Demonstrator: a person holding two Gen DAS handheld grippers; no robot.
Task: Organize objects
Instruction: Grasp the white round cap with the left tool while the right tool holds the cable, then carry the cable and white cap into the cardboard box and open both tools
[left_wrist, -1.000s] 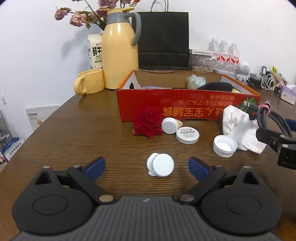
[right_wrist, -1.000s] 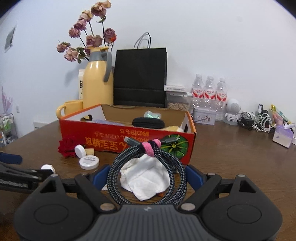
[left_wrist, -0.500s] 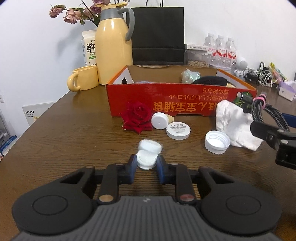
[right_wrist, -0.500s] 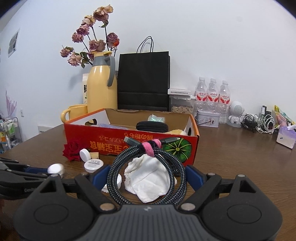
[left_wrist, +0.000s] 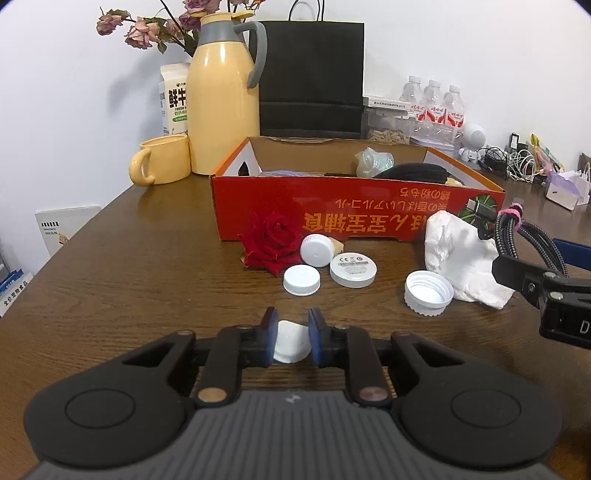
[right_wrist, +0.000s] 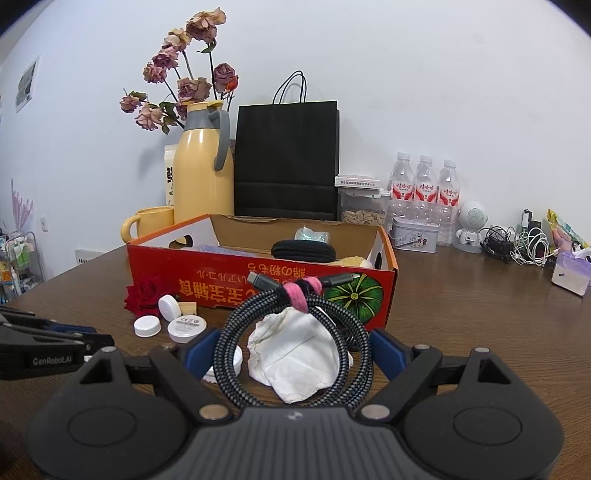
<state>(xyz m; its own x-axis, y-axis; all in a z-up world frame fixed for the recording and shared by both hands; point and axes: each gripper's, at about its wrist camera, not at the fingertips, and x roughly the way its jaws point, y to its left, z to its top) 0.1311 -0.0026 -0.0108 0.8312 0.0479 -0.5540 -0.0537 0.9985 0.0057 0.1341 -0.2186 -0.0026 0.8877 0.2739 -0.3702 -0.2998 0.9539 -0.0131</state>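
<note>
White cap, a second ago loose on the table between wide jaws, now sits pinched in the closing left gripper, ready for the red box at twelve o'clock, while the right gripper holds the coiled cable at wide spread.

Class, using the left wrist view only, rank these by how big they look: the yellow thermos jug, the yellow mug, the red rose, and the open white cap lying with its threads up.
1. yellow thermos jug
2. yellow mug
3. red rose
4. open white cap

Mug and rose look close; the mug stands farther away, so their order is unsure.
</note>
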